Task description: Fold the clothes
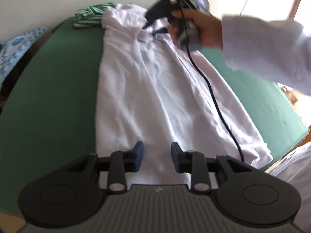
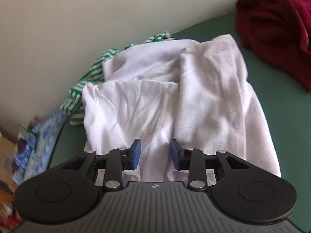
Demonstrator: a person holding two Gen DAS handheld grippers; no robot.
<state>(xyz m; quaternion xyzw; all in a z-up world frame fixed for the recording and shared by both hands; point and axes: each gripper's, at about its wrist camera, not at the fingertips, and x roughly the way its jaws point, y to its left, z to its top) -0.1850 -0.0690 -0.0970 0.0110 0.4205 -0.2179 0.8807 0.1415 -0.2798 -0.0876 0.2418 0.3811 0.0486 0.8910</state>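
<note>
Green cloth covers the desk (image 1: 48,89), which stands against a pale wall (image 2: 58,19). On it lies a white shirt (image 1: 147,89), spread lengthwise in the left wrist view, its hem near the camera and its collar end at the far side. Both long sides are turned in over the middle, so the shirt forms a narrow strip with soft creases. Beyond its far end, touching it, sits a green-and-white striped garment (image 1: 88,15) in a crumpled heap. A dark red garment (image 2: 276,29) lies bunched on the desk near the wall, apart from the shirt. Off the desk's edge there is a blue patterned cloth (image 1: 17,46).

The left hand-held gripper (image 1: 157,156) hangs over the hem end of the shirt, its blue pads partly apart with only white fabric seen below the gap; nothing is pinched between them. The right hand-held gripper (image 2: 155,154) is above the folded upper part of the shirt, jaws likewise partly parted and gripping nothing, though cloth shows under the gap.

In the left wrist view the person's right hand (image 1: 202,29), in a white sleeve (image 1: 262,50), holds that hand-held gripper by its handle over the collar end, and a black cable (image 1: 213,97) trails from it across the shirt toward the near edge.
</note>
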